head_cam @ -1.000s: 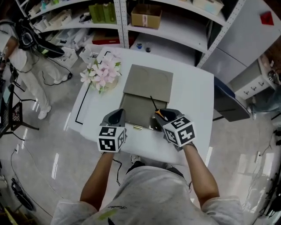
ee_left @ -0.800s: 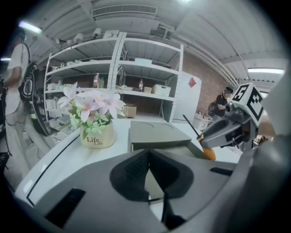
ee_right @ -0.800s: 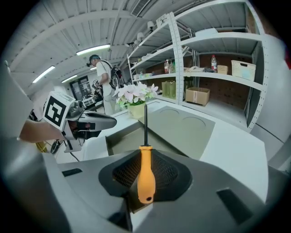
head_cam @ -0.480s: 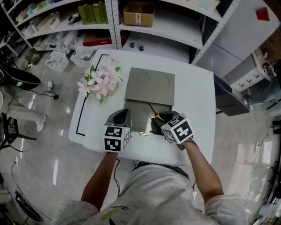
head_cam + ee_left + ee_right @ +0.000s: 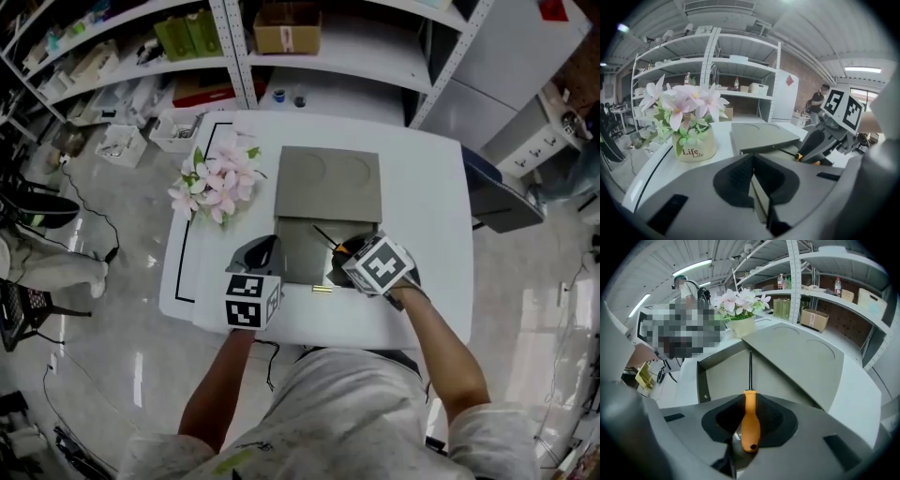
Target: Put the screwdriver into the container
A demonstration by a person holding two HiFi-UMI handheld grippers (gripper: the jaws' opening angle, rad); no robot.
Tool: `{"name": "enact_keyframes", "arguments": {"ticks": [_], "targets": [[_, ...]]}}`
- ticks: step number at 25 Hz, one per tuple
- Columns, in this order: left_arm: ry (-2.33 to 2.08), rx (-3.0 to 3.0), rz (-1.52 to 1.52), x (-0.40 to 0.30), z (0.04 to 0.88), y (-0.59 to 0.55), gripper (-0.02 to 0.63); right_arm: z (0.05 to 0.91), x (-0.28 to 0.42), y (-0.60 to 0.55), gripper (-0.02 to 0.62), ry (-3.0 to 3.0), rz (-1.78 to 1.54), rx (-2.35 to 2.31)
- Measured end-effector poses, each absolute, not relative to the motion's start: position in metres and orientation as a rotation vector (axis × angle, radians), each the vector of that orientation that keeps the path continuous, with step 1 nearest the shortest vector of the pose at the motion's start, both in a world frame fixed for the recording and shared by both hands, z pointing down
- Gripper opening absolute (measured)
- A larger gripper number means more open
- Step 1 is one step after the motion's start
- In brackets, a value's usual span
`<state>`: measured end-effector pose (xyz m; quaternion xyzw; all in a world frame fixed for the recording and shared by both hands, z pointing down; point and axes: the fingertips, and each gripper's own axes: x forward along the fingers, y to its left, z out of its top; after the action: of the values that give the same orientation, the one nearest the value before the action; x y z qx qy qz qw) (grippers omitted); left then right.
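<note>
Screwdriver [image 5: 750, 423] sits clamped by its orange handle in the right claw [image 5: 751, 401]. It tilts steeply down, so the black shaft reaches out over the open front of the grey container [image 5: 700, 380]. Held this way, I judge, the tip can go in first and the handle follow. Left claw [image 5: 752, 161] looks closed on the container's near wall, seemingly to stop the box sliding as the tool goes in. A small brass-coloured piece [image 5: 322, 290] lies on the white desk [image 5: 422, 197] just before the container, between the claws and out of the path. Beyond, the lid [image 5: 801, 355] covers the back half, leaving only the front free. A pot of pink flowers [image 5: 696, 145] stands well apart at the left, and shelves [image 5: 309, 56] rise behind the desk.
</note>
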<state>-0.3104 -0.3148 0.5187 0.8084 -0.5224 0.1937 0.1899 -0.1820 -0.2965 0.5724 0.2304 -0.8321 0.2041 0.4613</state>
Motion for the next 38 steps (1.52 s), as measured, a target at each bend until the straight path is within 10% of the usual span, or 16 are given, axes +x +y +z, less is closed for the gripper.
{"name": "enact_keyframes", "arguments": {"ticks": [38], "targets": [[-1.497, 2.319, 0.501, -0.291, 0.484, -0.298, 0.005, 0.509, -0.144, -0.294, 0.092, -2.233, 0.588, 0.814]]}}
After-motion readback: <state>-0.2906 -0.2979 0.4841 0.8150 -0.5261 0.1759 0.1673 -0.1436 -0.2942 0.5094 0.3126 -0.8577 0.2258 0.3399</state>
